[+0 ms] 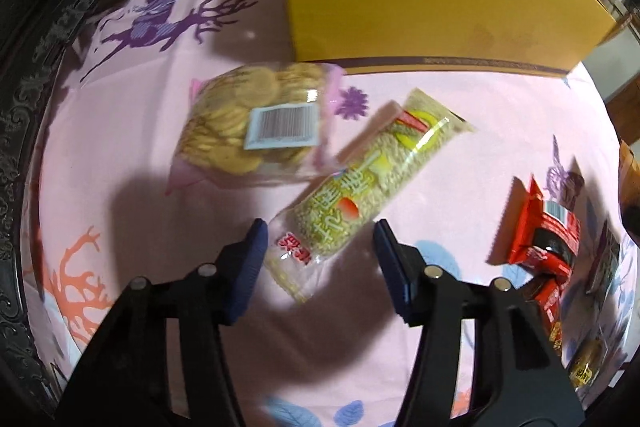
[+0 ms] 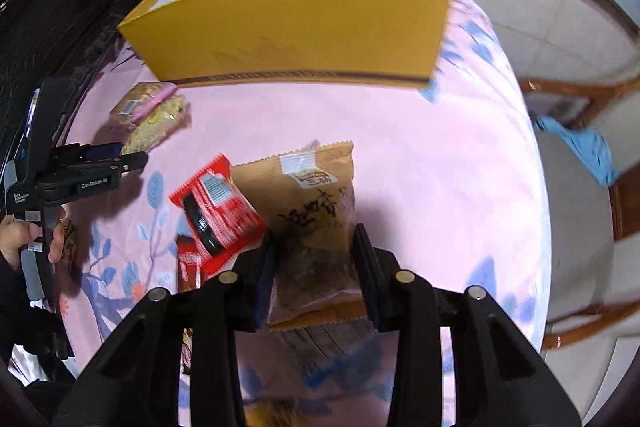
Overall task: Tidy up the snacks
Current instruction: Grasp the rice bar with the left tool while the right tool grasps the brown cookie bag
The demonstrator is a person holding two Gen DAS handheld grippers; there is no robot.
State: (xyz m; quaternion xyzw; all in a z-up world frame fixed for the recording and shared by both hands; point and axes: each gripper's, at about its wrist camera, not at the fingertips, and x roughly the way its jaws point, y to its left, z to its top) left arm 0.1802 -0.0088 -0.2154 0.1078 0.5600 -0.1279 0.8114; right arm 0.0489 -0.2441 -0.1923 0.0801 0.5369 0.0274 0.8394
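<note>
Ahead on the pink tablecloth, a yellow box, its white inside with a packet visible only from the right wrist. Clamped between the right gripper pads, a brown snack pouch, red packet just left. Under the spread, empty left gripper, a long cracker pack touching a cookie bag.

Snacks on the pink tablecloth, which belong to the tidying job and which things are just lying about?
Job:
round biscuit bag
long cracker pack
red snack packet
brown pastry packet, in right hand-held gripper
yellow box

Lying about:
blue cloth
wooden chair
</note>
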